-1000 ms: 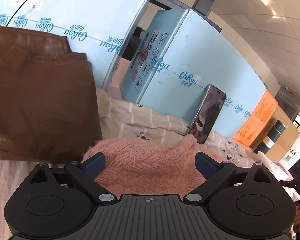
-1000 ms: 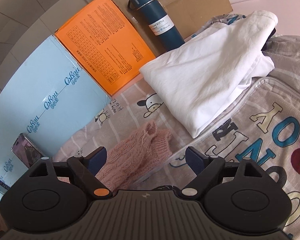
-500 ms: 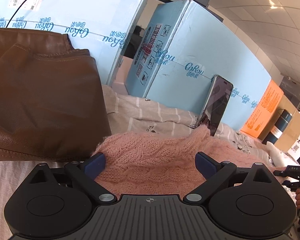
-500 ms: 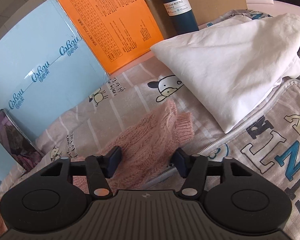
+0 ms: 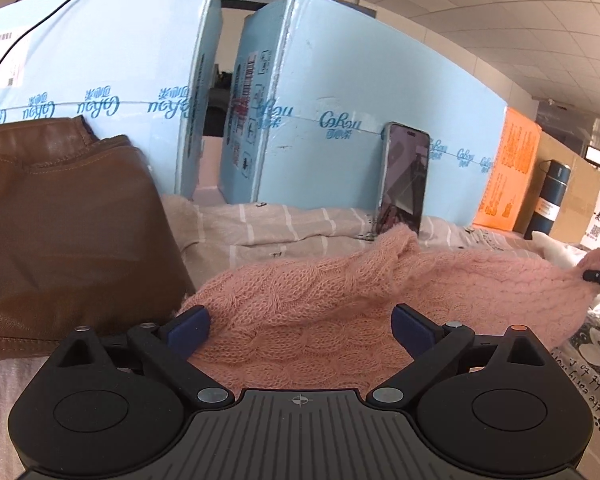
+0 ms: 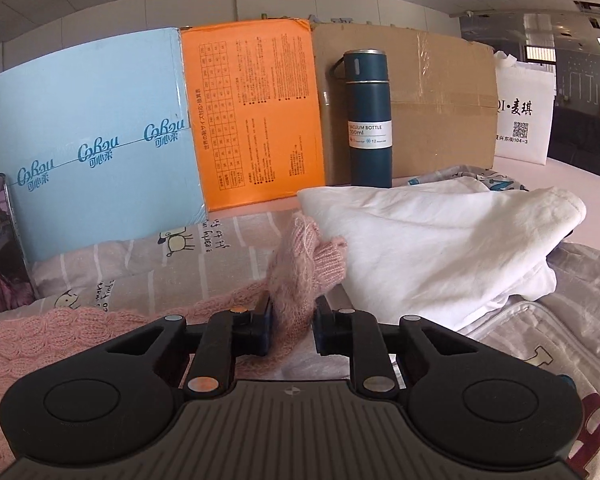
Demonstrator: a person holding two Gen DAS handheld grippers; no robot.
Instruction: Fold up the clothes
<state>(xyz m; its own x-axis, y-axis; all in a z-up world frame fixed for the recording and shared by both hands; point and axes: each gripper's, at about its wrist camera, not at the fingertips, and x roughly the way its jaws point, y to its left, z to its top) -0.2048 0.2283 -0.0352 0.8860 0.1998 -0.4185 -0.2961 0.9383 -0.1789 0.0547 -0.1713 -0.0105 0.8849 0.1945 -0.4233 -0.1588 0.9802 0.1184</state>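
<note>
Where its jaws stood apart a second ago, the right gripper point(image 6: 292, 326) now clamps the pink sweater's point(image 6: 300, 276) cuff; the left gripper point(image 5: 300, 326) stays spread over the knit.

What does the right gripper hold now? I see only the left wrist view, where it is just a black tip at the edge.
Observer: The right gripper has just been closing and is now shut on the cuff of the pink knitted sweater.
Operator: What lies to the right of that gripper?
Observer: A grey zipped cloth garment with big printed letters, spread flat.
Operator: Does the cuff hang down?
Observer: No, it stands up above the gripper.
</note>
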